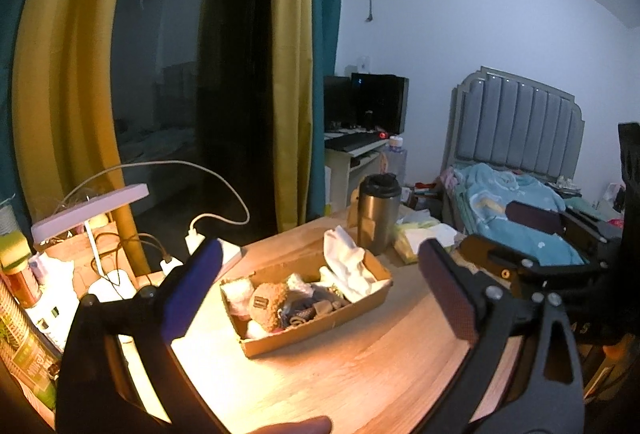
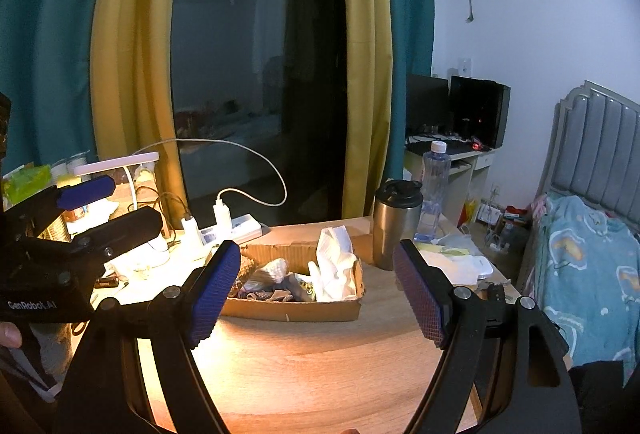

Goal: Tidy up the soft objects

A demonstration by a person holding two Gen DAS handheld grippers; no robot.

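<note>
We see both hand-held grippers hanging above the wooden surface (image 1: 360, 366), each w/ jaws spread wide & nothing between them. The left hand-held gripper (image 1: 320, 290) is released; its blue pads frame the cardboard box (image 1: 320, 334), which sits clear of them, at 12 o'clock from the camera. The right hand-held gripper (image 2: 316, 294) is released too, pads apart, w/ the same box (image 2: 296, 310) straight ahead at 12.

The soft things lie inside the box: a brown plush bear (image 1: 266, 304) at the 9 o'clock end, a pale fluffy piece (image 1: 236, 294) just beyond it, a white cloth (image 1: 344, 266) bunched at the 2 o'clock end & draped over the rim, darker small fabric bits (image 1: 308, 308) in between. From the right wrist view the white cloth (image 2: 334, 266) stands up at the box's 3 o'clock end.

A steel travel mug (image 1: 376, 214) stands upright just behind the box at 1 o'clock; a clear water bottle (image 2: 432, 190) stands beside it. A desk lamp (image 1: 90, 212) & a power strip w/ chargers (image 1: 216, 250) sit at 10 o'clock. A bed w/ a blue blanket (image 1: 516, 214) lies at 2 o'clock, well apart from the surface
</note>
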